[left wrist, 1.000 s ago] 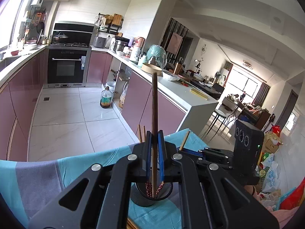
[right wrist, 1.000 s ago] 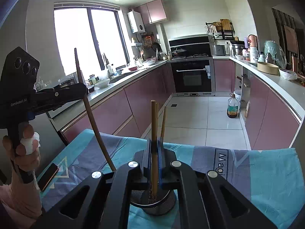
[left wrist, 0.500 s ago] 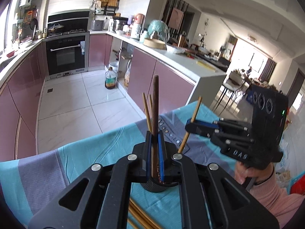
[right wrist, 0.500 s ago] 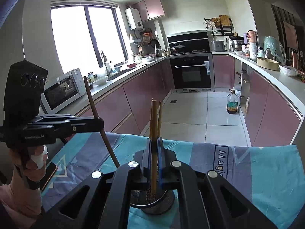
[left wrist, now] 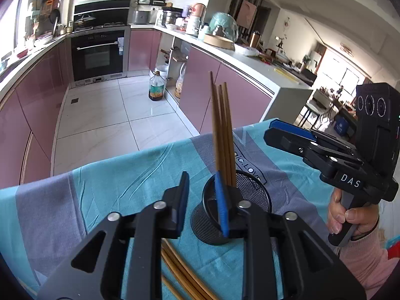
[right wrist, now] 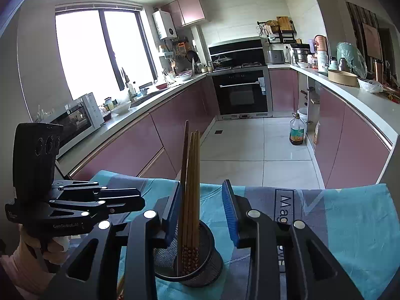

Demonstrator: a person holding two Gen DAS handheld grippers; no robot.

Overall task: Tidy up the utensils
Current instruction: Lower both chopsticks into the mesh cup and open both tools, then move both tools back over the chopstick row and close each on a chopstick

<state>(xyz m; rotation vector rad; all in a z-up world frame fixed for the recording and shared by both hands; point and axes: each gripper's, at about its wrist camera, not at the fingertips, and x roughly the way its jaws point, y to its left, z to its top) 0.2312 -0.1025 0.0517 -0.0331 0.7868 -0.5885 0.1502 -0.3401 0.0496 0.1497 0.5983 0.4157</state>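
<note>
A black mesh cup (left wrist: 232, 210) stands on the blue and grey tablecloth (left wrist: 125, 180); it also shows in the right wrist view (right wrist: 190, 257). Several wooden chopsticks (left wrist: 222, 135) stand upright in it, seen too in the right wrist view (right wrist: 191, 190). My left gripper (left wrist: 203, 203) is open and empty, just in front of the cup. My right gripper (right wrist: 202, 215) is open and empty above the cup, with the chopsticks rising between its fingers. More chopsticks (left wrist: 182, 275) lie loose on the cloth below my left gripper.
The right gripper (left wrist: 332, 155) shows at the right of the left wrist view, the left gripper (right wrist: 75, 205) at the left of the right wrist view. Beyond the table edge are kitchen floor, pink cabinets and an oven (right wrist: 241, 92).
Both grippers opened and let go of their chopsticks, which now stand in the cup. The left gripper tilted down and pulled back from the cup.
</note>
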